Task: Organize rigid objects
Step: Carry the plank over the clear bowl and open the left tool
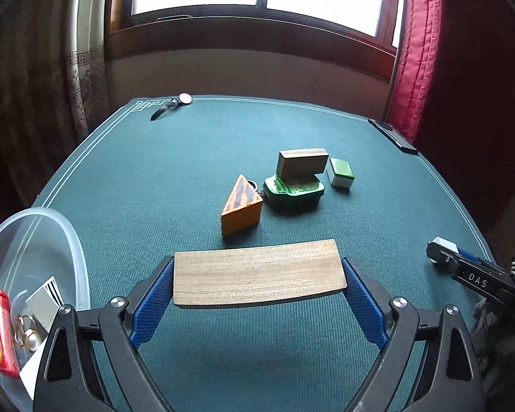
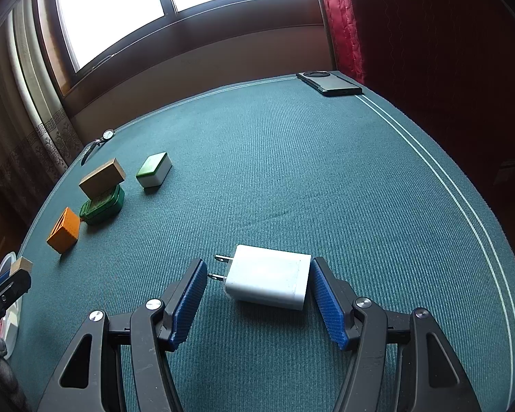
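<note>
My left gripper point(image 1: 259, 264) is shut on a flat pale wooden block point(image 1: 259, 273), held level by its two ends above the green table mat point(image 1: 189, 171). My right gripper point(image 2: 259, 267) is shut on a white plug charger point(image 2: 269, 281); one pad presses its body and the other meets its prongs. Mid-table stand an orange wedge point(image 1: 242, 206), a green case point(image 1: 293, 190) with a small wooden block point(image 1: 302, 163) on top, and a green-and-white tile point(image 1: 341, 171). The right wrist view shows the same group: wedge point(image 2: 63, 230), case point(image 2: 103, 206), tile point(image 2: 154, 170).
A clear plastic bowl point(image 1: 68, 240) at my near left holds a red tube point(image 1: 1, 333), rings and cards. A wristwatch point(image 1: 175, 103) lies at the far left corner, and a dark phone point(image 2: 329, 84) at the far right edge. A red curtain point(image 1: 463, 68) hangs on the right.
</note>
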